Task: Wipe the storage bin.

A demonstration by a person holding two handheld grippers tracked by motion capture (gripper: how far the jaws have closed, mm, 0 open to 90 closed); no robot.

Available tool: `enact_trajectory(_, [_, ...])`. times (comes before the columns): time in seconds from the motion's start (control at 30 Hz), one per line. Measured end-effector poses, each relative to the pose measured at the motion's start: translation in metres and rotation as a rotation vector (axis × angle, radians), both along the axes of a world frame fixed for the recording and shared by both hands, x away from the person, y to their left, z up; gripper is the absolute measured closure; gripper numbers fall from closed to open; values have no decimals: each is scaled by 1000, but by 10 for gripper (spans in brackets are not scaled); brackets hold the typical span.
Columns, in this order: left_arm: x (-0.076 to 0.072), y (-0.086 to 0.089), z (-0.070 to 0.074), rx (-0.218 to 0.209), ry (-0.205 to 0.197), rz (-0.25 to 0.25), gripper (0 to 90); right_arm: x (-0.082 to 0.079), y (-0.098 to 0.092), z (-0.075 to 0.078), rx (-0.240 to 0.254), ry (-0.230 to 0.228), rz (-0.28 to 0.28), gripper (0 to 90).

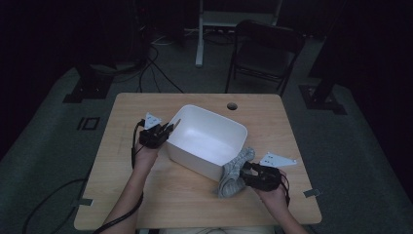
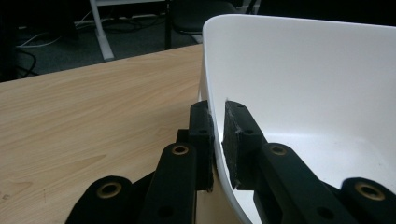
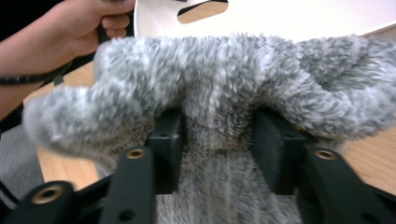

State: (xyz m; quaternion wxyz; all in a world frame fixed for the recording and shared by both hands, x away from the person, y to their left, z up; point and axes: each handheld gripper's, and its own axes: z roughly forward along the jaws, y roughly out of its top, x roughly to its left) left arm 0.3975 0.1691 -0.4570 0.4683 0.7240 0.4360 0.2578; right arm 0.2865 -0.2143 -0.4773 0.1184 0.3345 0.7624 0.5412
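My bench (image 1: pixel 195 195) is a pale wood top with rounded corners and a round cable hole (image 1: pixel 232 106) near its far edge. Around it lies grey carpet (image 1: pixel 58 146), dim under weak light, and the far end of the room sinks into black. Beyond the bench stands a dark folding chair (image 1: pixel 265 53), and beside it a white frame leg (image 1: pixel 199 34). Black cables (image 1: pixel 156 68) trail over the floor at the left, near a dark stand foot (image 1: pixel 85 87).

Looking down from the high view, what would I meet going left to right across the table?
Left gripper clamped on the tub's rim → white tub → grey fluffy sock → right gripper, jaws around the sock.
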Motion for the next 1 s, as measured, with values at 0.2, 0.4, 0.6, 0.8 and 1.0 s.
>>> enact_trajectory(0.2, [0, 1, -1, -6, -4, -26, 818, 10, -1, -8, 57, 35, -4, 398])
enact_trajectory(0.4, [-1, 1, 0, 12, -10, -34, 814, 12, 2, -14, 0, 26, 9, 398])
enact_trajectory(0.6, [0, 1, 0, 11, -6, -47, 808, 16, 6, -27, -49, 31, 18, 387])
enact_trajectory(0.8, [0, 1, 0, 11, -4, -48, 807, 22, 5, -38, -71, 82, 2, 342])
enact_trajectory(1.0, [0, 0, -1, 3, -12, -41, 808, 29, 8, -49, -118, 133, 27, 403])
